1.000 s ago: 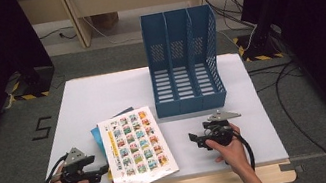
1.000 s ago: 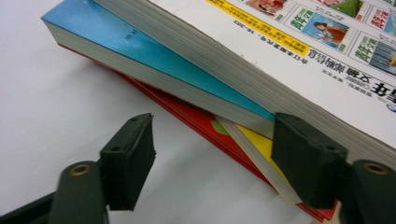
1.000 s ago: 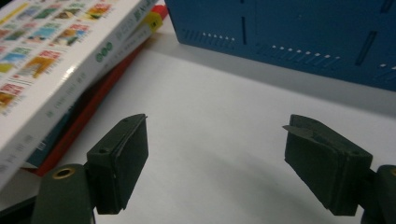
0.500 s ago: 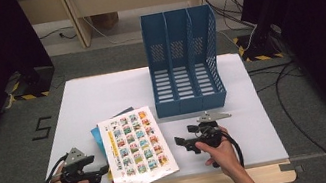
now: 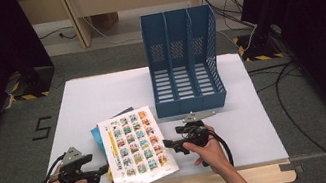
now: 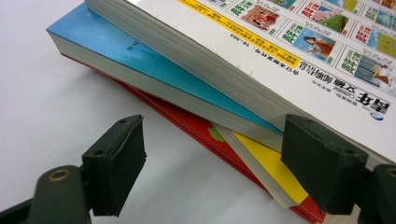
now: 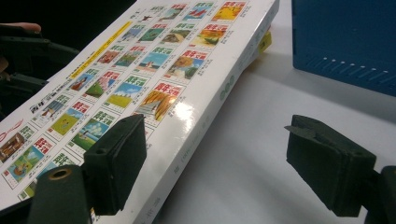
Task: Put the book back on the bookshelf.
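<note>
A thick white book with a grid of colour pictures [image 5: 135, 147] tops a fanned stack on the white table [image 5: 257, 120]. Under it lie a blue book [image 6: 140, 56], a thin red one [image 6: 196, 130] and a yellow one [image 6: 271, 168]. My left gripper [image 5: 101, 171] sits at the stack's near left corner. Its jaws have just been opening and now stand apart, the corner of the stack [image 6: 252, 135] between them and unpressed. My right gripper [image 5: 168, 145] is at the stack's right side, open, its left jaw beside the white book's edge [image 7: 205, 116].
A blue three-slot file holder [image 5: 184, 67] stands upright just behind the right gripper, its wall [image 7: 345, 37] close by. Bare table lies to the right and at the far left. The table's front edge runs just under both hands.
The right hand has moved left from below the file holder to the white book's right edge. The left hand has stayed at the stack's corner.
</note>
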`<state>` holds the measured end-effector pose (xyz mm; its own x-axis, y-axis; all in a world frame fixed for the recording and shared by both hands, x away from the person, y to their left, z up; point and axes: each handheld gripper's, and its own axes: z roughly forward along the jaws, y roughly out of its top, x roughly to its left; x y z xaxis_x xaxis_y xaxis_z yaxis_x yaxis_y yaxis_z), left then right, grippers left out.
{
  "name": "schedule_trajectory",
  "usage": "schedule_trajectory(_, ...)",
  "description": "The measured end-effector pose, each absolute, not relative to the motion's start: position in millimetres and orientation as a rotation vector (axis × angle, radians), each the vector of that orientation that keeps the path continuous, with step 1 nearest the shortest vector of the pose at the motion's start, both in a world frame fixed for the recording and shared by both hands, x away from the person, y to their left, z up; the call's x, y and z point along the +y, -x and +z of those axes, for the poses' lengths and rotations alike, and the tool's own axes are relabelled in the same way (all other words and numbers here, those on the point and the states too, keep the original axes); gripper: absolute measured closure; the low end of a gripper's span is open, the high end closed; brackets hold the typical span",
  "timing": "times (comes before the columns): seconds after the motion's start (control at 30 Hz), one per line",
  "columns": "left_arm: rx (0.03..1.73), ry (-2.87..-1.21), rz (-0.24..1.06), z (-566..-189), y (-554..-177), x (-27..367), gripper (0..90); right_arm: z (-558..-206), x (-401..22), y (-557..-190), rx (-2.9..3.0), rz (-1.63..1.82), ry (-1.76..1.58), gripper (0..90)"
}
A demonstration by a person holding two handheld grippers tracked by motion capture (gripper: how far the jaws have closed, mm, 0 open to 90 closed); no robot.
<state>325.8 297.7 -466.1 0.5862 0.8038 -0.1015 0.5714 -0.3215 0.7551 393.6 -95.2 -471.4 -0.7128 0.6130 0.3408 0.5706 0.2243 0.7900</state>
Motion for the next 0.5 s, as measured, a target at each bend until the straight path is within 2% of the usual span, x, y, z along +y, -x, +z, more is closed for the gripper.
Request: schedule_trajectory(0.5, 1.069, -2.039, 0.369, -466.2, -324.0, 291.8, 25.2, -473.7, -78.4, -404.3, 2.459, 1.561, -1.201, 20.5)
